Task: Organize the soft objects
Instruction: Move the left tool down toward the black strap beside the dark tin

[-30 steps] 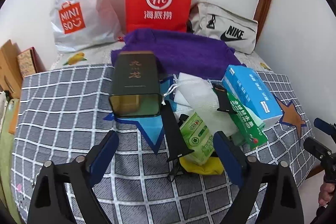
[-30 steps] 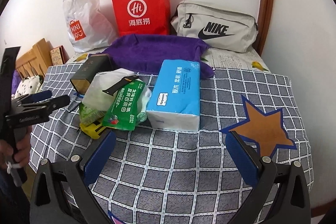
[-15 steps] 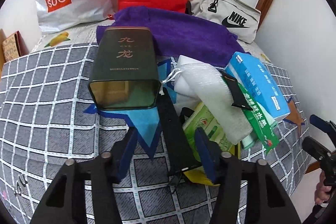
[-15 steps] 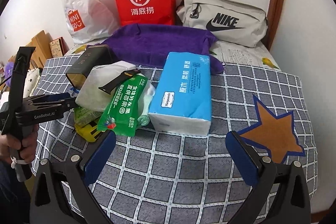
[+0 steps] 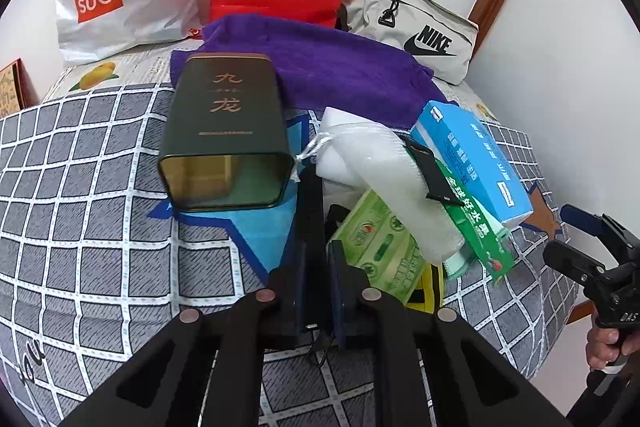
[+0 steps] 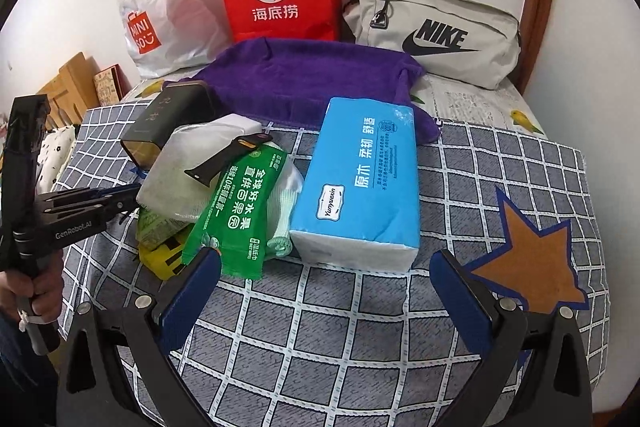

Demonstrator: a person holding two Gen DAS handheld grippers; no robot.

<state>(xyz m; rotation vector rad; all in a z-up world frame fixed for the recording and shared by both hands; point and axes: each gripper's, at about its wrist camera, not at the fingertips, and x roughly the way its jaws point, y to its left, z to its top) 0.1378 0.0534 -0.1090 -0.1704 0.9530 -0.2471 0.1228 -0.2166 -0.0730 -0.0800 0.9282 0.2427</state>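
On checked cloth (image 5: 92, 259) — left gripper (image 5: 318, 291) pinching black strap (image 5: 310, 211)

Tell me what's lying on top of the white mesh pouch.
A black strap lies across the white mesh pouch, and the green packet overlaps its edge. What the pouch holds is veiled by the mesh.

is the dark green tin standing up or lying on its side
On its side: the tin lies flat on the checked cloth, its open mouth facing the left camera, nothing visible inside.
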